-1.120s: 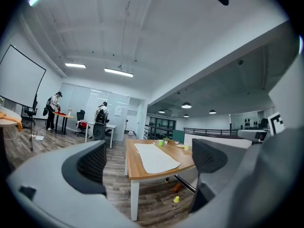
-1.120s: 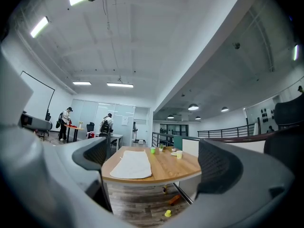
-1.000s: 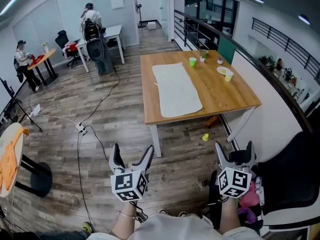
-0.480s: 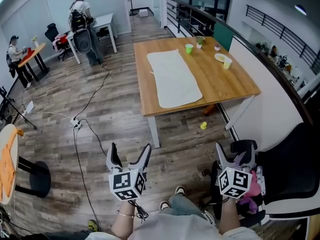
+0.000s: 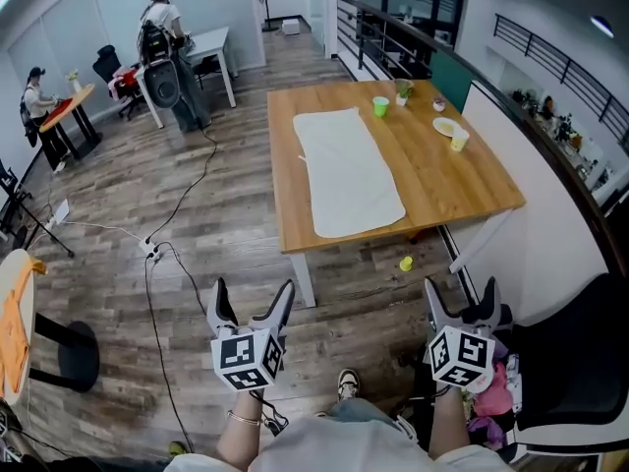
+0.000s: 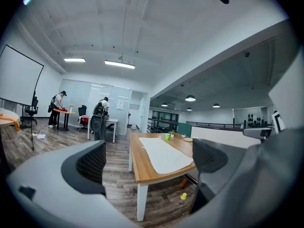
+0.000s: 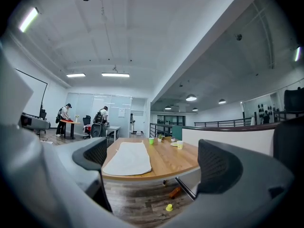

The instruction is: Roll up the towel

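Towel (image 5: pixel 349 171) flat on wooden table (image 5: pixel 462 180), plank floor (image 5: pixel 206 234)

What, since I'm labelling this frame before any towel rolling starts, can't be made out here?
Towel: too small in every view to count layers.
Green cup and plate on the table: too small to see contents.
Orange thing under the table: tiny in the right gripper view, unidentifiable.
Black chair: cut off by the head view's right edge.
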`<action>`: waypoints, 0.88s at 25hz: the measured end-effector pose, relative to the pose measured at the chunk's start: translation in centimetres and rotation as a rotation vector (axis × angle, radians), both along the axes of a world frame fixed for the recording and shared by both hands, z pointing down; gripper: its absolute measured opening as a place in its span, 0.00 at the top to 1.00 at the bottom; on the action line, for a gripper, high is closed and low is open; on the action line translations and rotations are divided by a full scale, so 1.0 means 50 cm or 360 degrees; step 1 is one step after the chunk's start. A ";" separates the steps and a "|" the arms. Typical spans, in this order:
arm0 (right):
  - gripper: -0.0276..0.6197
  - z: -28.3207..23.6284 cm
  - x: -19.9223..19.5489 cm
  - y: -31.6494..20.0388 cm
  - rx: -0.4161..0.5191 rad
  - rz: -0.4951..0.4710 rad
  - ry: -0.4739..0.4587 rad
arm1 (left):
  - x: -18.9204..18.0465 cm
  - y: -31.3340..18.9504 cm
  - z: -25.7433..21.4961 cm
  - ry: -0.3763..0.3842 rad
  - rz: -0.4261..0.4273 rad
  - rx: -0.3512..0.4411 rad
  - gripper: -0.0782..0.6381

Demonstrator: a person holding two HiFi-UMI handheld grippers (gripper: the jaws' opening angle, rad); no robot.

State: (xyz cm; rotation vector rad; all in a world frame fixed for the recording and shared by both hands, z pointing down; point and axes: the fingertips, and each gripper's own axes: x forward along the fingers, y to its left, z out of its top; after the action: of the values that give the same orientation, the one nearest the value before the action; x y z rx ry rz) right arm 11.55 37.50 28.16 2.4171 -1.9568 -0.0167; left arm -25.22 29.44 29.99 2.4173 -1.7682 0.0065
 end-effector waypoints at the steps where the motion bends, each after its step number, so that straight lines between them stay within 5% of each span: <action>1: 0.05 -0.003 0.009 -0.020 0.0002 -0.0003 -0.0004 | 0.006 -0.017 -0.006 -0.0001 -0.0005 0.0004 0.11; 22: 0.05 0.053 0.167 -0.372 -0.0087 -0.0146 -0.0127 | 0.167 -0.303 0.014 -0.0059 -0.0066 -0.0069 0.12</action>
State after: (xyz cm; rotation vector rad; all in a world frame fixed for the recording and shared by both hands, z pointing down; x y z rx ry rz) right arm 19.89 18.90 30.81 2.3273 -2.0711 0.1309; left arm -16.85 14.27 30.66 2.3649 -1.8141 0.0845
